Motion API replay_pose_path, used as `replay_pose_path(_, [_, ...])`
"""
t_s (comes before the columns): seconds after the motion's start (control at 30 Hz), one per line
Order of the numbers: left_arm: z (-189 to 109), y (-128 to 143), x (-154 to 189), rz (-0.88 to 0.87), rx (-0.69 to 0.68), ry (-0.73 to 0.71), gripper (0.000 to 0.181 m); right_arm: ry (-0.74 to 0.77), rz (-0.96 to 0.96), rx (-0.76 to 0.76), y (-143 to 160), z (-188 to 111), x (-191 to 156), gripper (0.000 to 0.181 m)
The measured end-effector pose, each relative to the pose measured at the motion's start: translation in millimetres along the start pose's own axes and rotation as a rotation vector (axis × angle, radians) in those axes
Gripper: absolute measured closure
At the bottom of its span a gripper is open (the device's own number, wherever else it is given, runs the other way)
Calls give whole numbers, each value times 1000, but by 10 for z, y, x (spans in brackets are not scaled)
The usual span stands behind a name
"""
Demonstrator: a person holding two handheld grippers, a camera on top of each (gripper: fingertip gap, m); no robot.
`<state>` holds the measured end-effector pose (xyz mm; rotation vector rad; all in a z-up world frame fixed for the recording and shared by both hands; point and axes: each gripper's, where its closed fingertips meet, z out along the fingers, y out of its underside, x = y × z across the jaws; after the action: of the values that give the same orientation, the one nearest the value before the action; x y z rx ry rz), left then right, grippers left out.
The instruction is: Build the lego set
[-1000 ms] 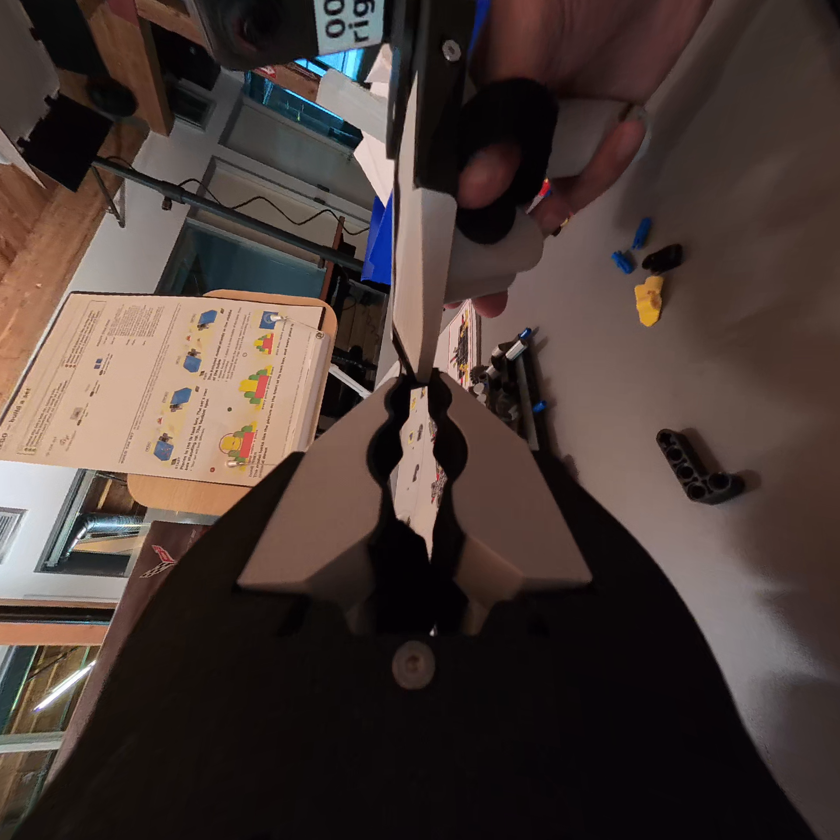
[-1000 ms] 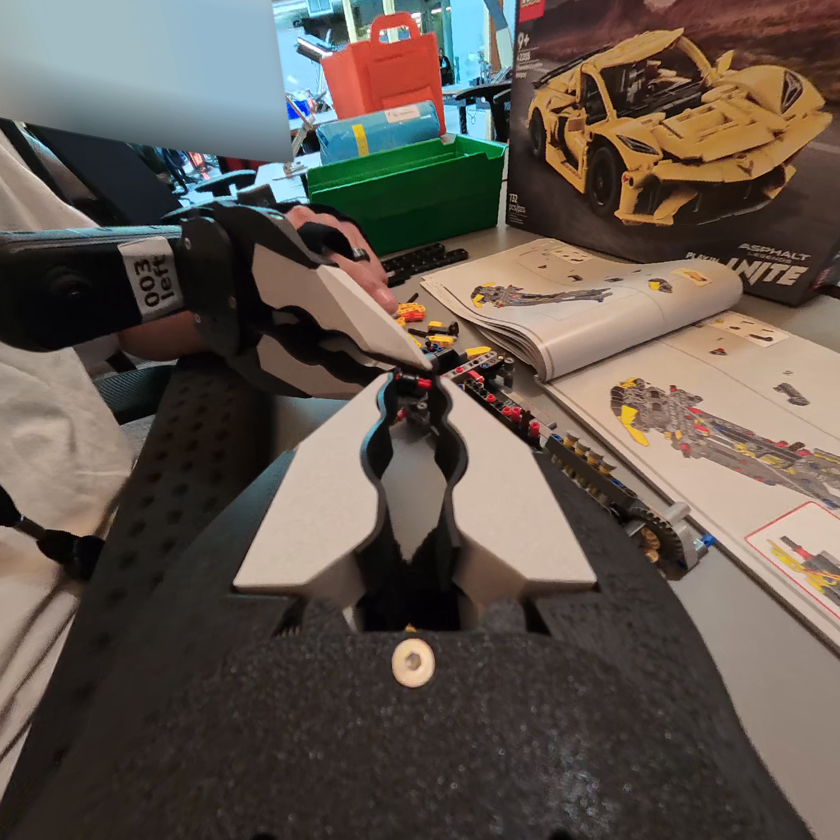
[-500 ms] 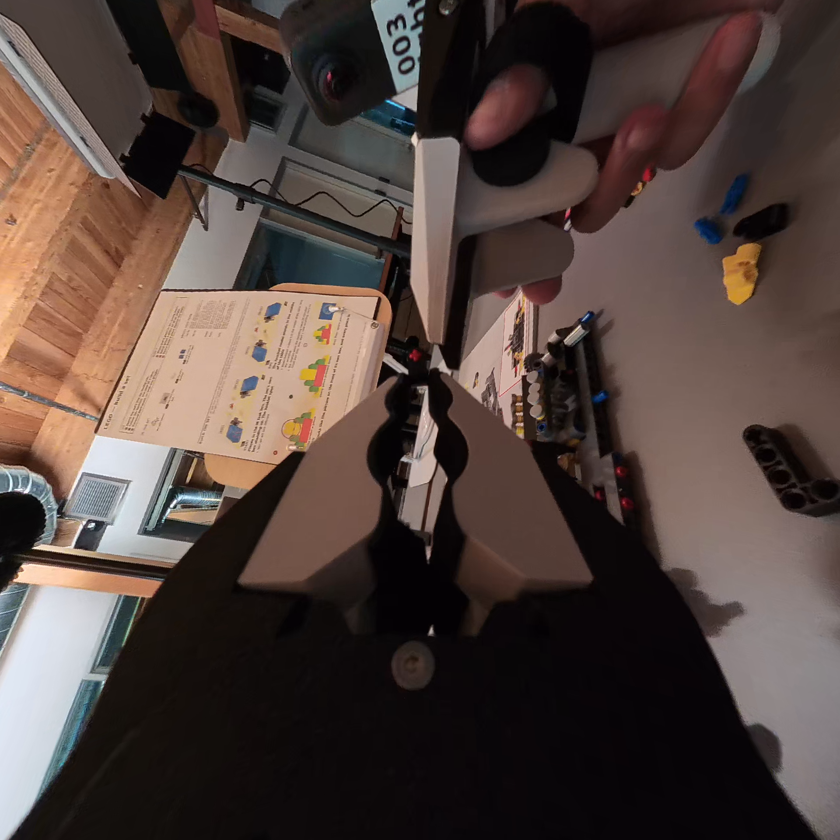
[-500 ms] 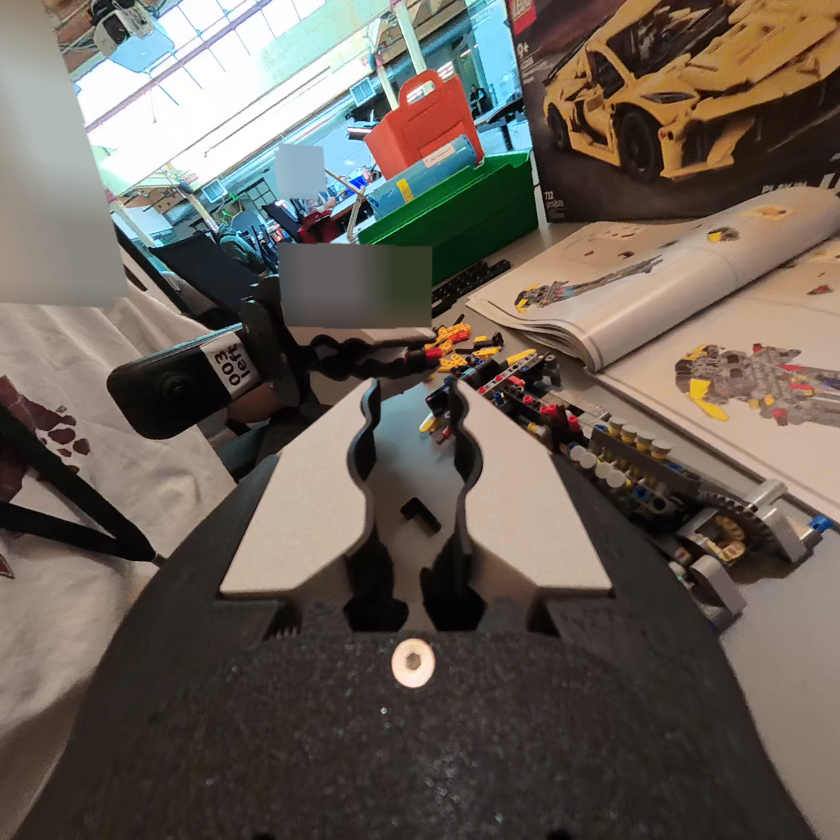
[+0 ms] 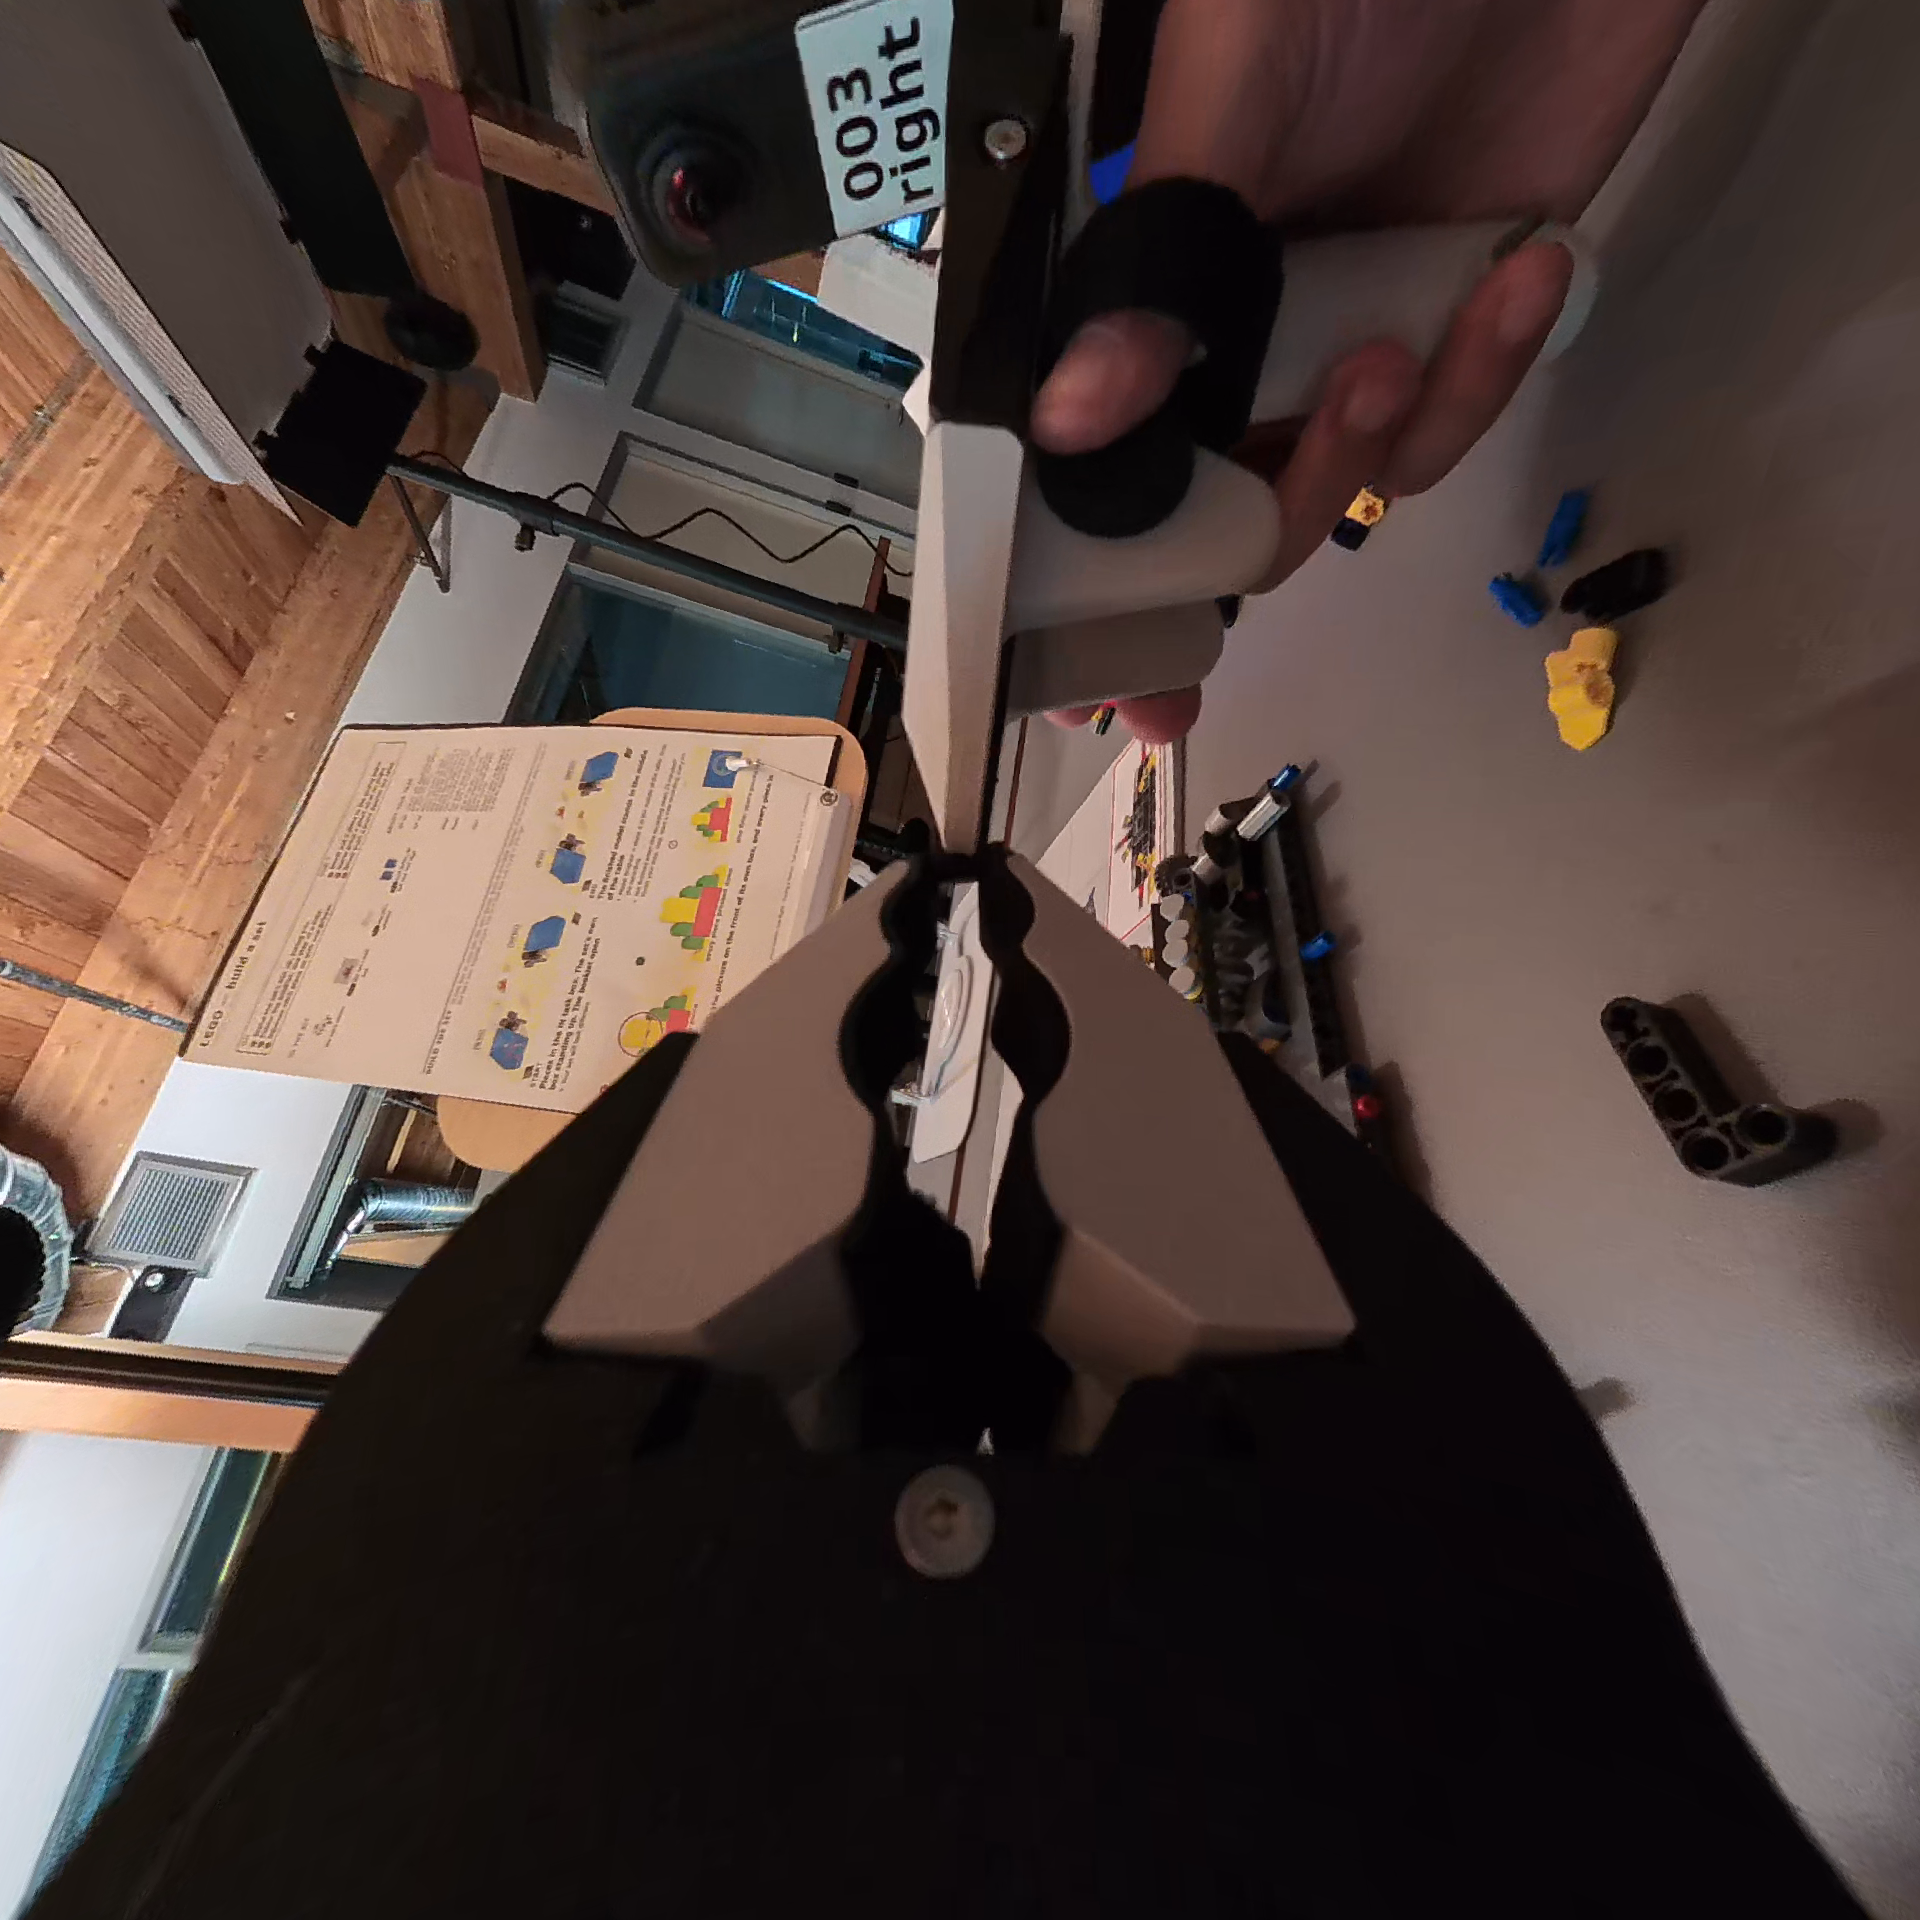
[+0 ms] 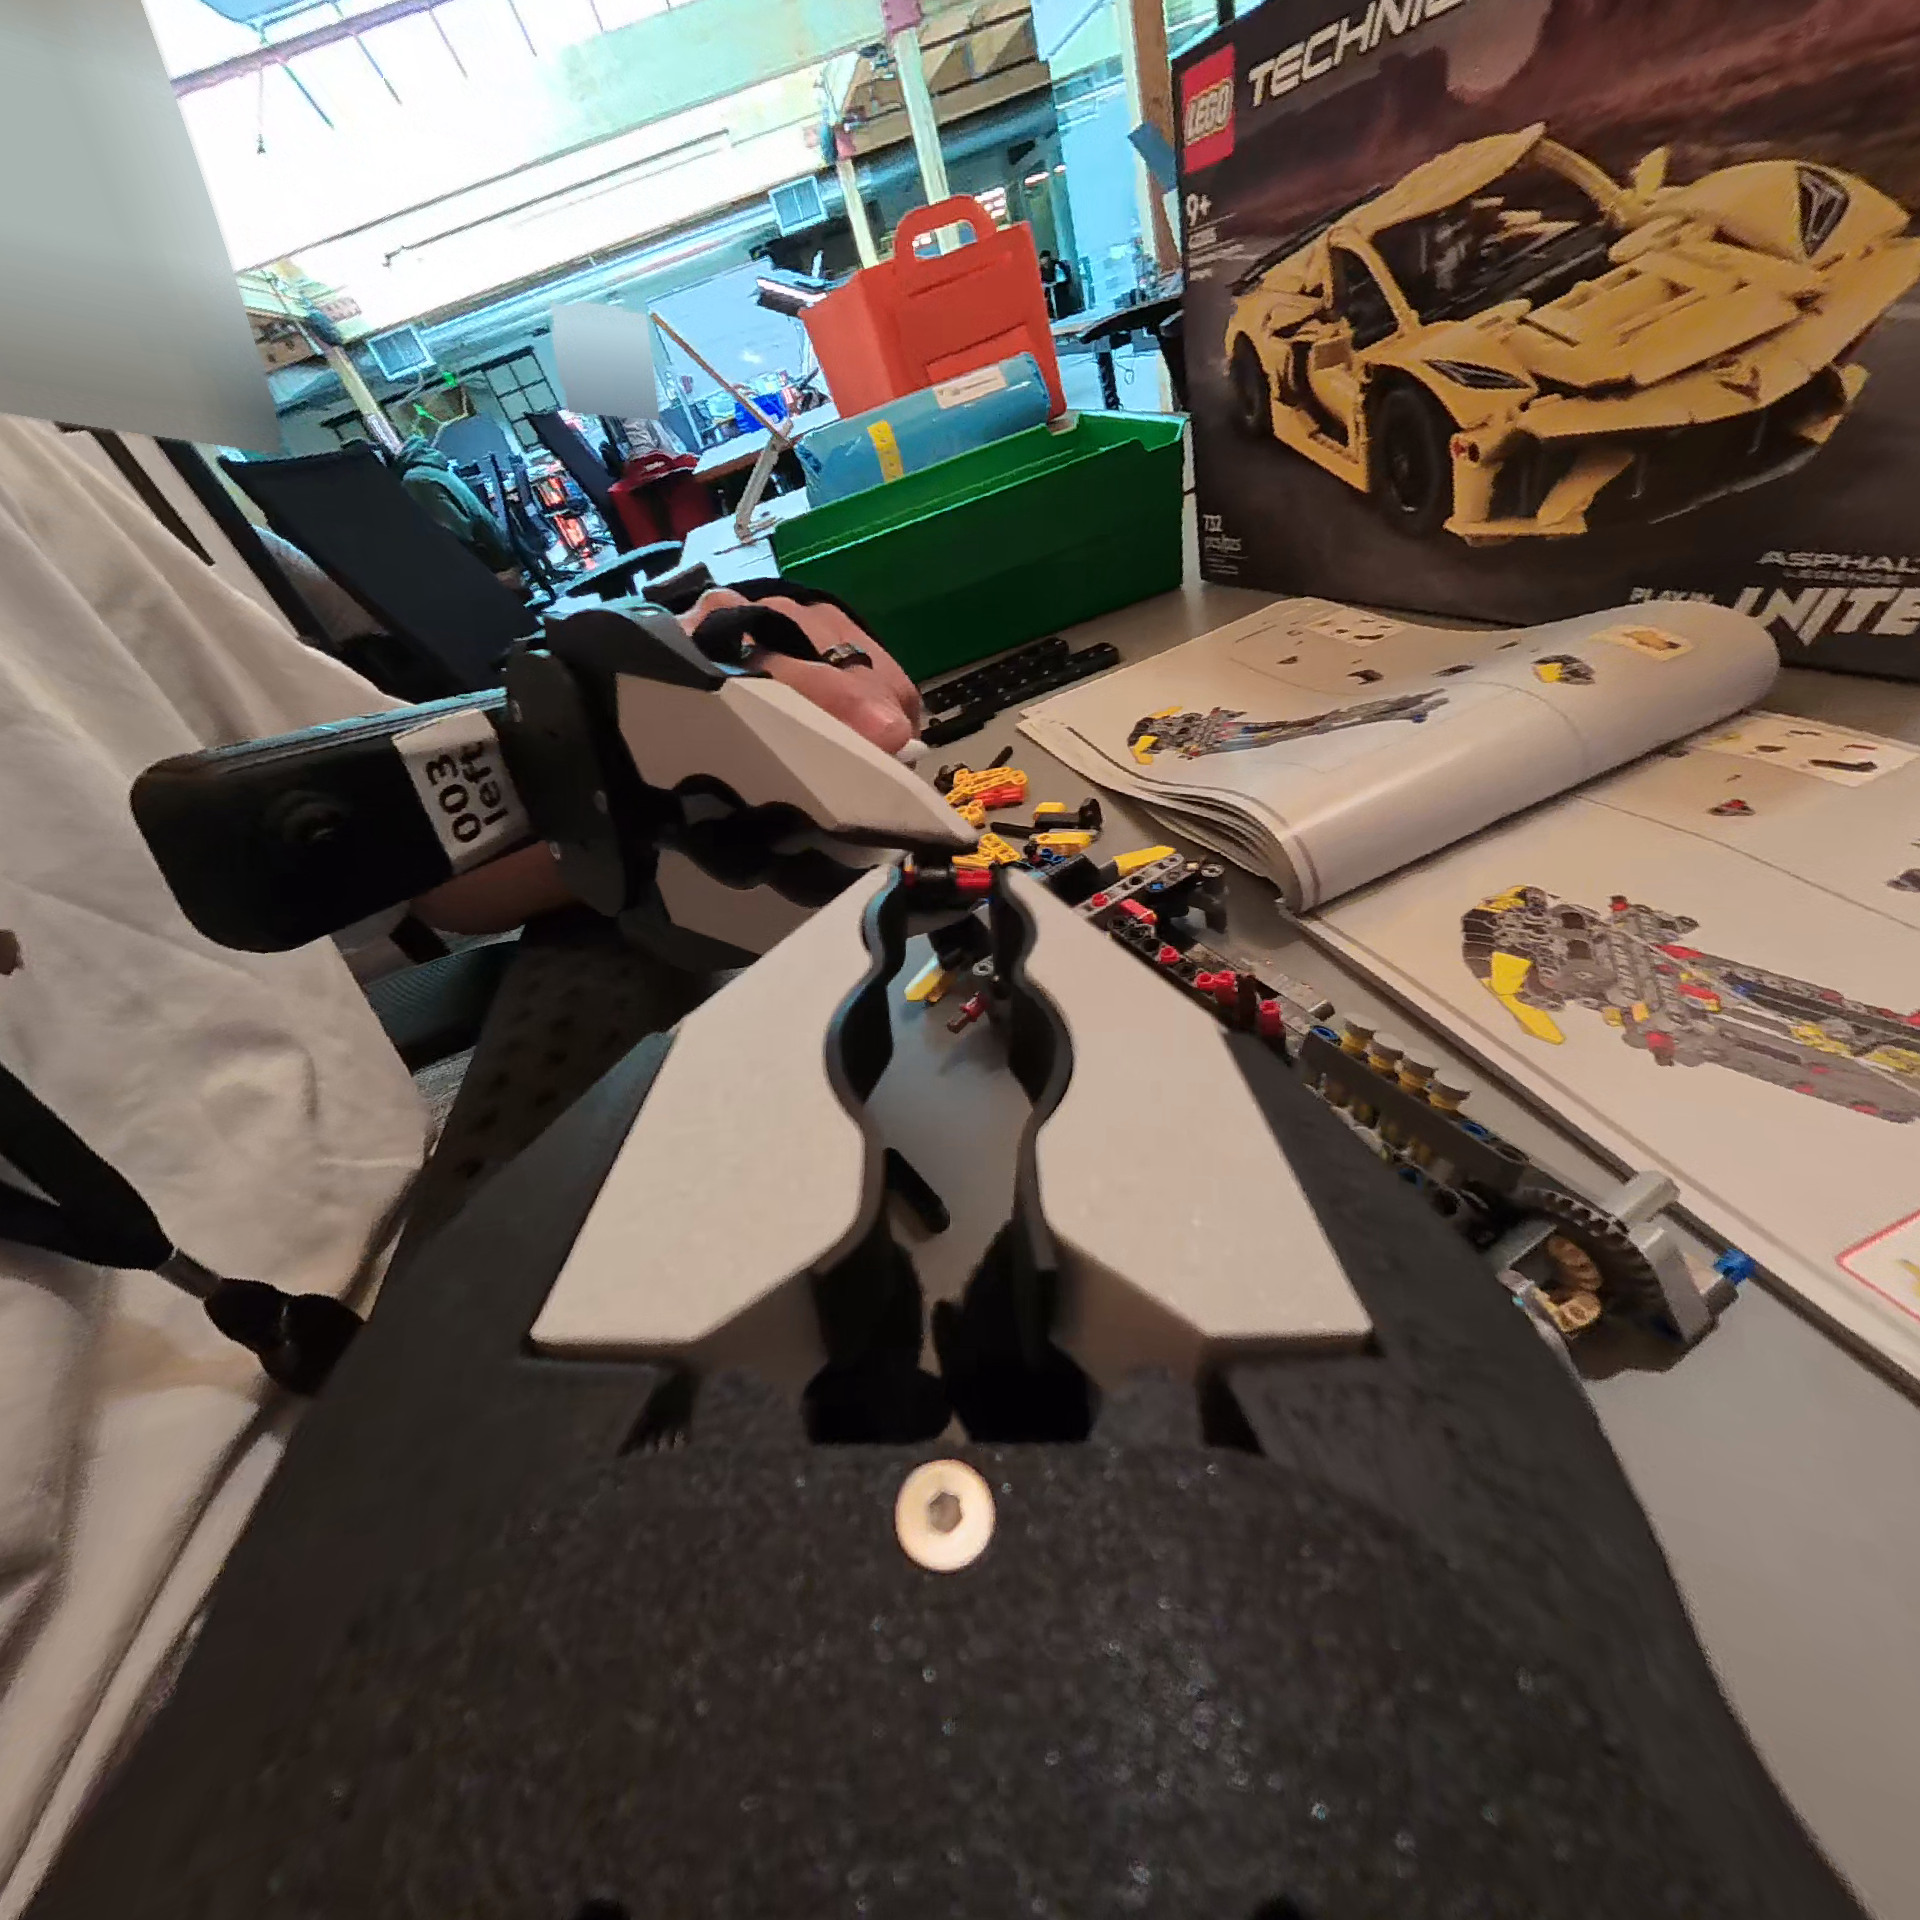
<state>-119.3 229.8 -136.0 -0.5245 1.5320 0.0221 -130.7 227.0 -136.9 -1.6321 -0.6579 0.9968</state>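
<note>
I've got the two grippers tip to tip over the tabletop [image 6: 1766,1475]: left gripper [image 6: 940,847] comes in from the left, right gripper [image 6: 948,883] from near side, a small pin piece [image 6: 951,878] btwn the tips. Just right of them the long chassis assembly [image 6: 1434,1132] lies on the tabletop, running from near-right back toward centre. Right of that, the open instruction booklet [image 6: 1455,748]. Behind the booklet stands the set box [image 6: 1558,312]; left of the box, a bin [image 6: 987,540] w/ a bag [image 6: 935,301] behind it. Loose small pieces [image 6: 997,800] sit btwn bin and the tips. In left wrist view, an L-shaped beam [image 5: 1714,1101] lies apart from the assembly, w/ a cluster of small pins [image 5: 1579,613] farther off.
</note>
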Motion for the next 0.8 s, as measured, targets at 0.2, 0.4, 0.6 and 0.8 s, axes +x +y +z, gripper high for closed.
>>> replay_pose_path(0.2, [-8, -22, 10, -461, 69, 188, 167, 44, -108, 15, -49, -42, 24, 167])
replay_pose_path(0.4, [-135, -163, -54, -1144, 267, 566, 169, -29, -143, 49, -92, -64, -117, 167])
replay_pose_path(0.6, [-228, -280, -9, -1217, 333, 683, 168, -83, -97, 31, -61, -54, -197, 167])
replay_pose_path(0.8, [-212, -305, 83, -1235, 323, 717, 166, -71, -114, 0, -14, -18, -196, 167])
